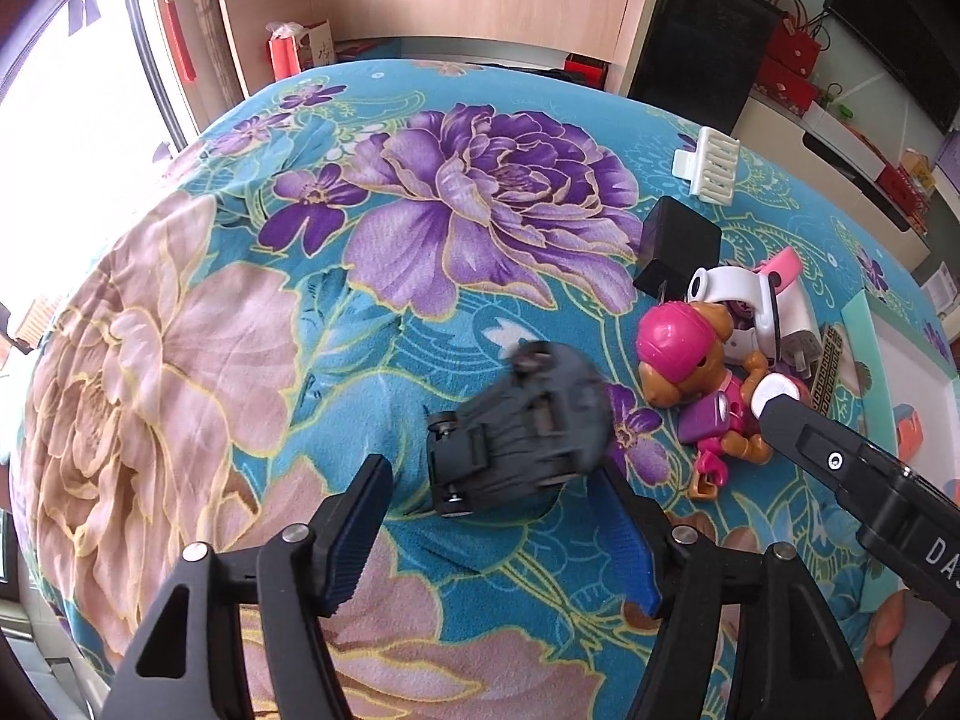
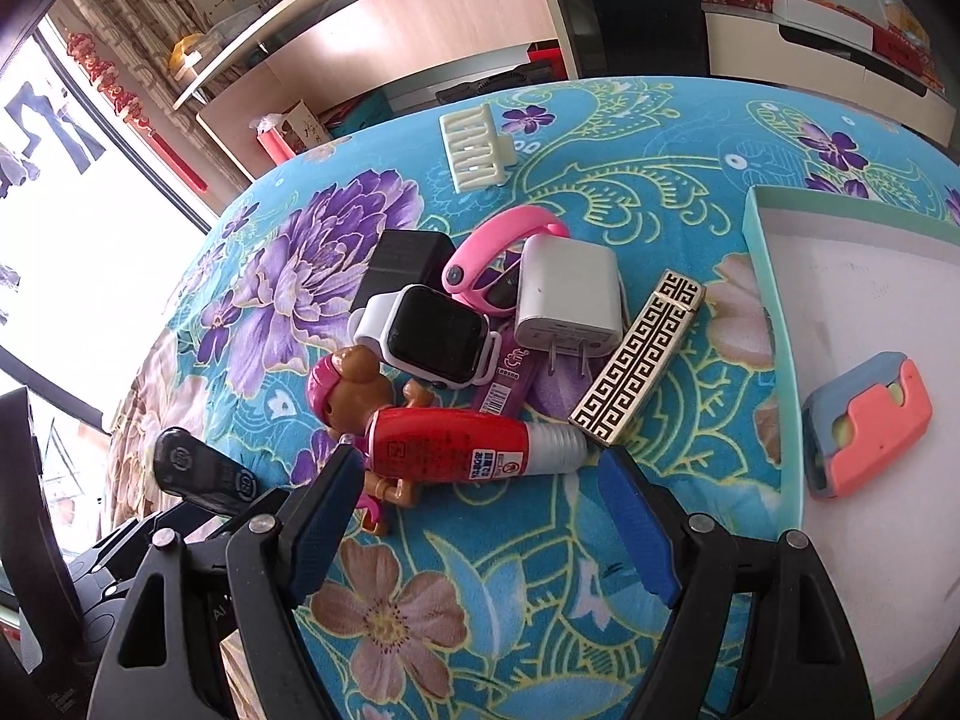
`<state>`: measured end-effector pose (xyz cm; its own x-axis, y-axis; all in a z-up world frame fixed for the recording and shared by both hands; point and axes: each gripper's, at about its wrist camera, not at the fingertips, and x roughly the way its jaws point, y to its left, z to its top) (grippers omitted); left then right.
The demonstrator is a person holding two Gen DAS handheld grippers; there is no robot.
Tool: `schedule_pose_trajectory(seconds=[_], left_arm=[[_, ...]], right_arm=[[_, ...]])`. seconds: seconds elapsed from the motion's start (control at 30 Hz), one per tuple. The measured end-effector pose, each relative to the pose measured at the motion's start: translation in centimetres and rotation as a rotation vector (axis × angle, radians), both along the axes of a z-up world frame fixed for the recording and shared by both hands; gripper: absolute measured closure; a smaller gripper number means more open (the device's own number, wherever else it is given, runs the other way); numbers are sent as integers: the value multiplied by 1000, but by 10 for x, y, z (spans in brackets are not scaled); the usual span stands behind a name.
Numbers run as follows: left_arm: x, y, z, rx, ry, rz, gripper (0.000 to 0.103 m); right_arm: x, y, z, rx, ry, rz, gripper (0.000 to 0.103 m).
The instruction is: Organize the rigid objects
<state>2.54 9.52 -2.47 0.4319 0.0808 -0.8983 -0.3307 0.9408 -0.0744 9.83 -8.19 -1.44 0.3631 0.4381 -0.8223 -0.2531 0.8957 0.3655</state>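
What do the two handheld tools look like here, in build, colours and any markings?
Both tools, left tool and right tool, have black angular linkage arms with silver rivet pins and two fingers faced with ribbed blue pads. The right tool's black body, seen from the left wrist view, carries white letters reading "DA", cut off. No cables or sleeves show.

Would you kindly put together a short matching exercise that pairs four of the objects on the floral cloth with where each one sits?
Things:
1. red tube
2. white wall charger
3. coral and blue item
4. cream slotted rack

Places:
A. alone on the cloth, beyond the pile
B. inside the white-floored box
C. in the pile, beside the gold patterned lighter
D. just ahead of the open right gripper, lying over the toy dog

Pairs: 1-D, 2-C, 3-B, 4-A
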Motion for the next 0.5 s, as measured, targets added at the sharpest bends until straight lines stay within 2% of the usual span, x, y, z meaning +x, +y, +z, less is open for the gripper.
schedule_pose_trajectory(seconds=[0.17,0.43,0.5], left_arm=[[-2,4,4,-10,-7,10,21],[-2,4,5,-8,-9,8,20],[-1,2,5,-11,-14,1,20]], right_arm=[[5,3,-5,16,12,1,22],[7,3,-6,36,8,-6,22],[7,3,-5,33,3,-6,25]])
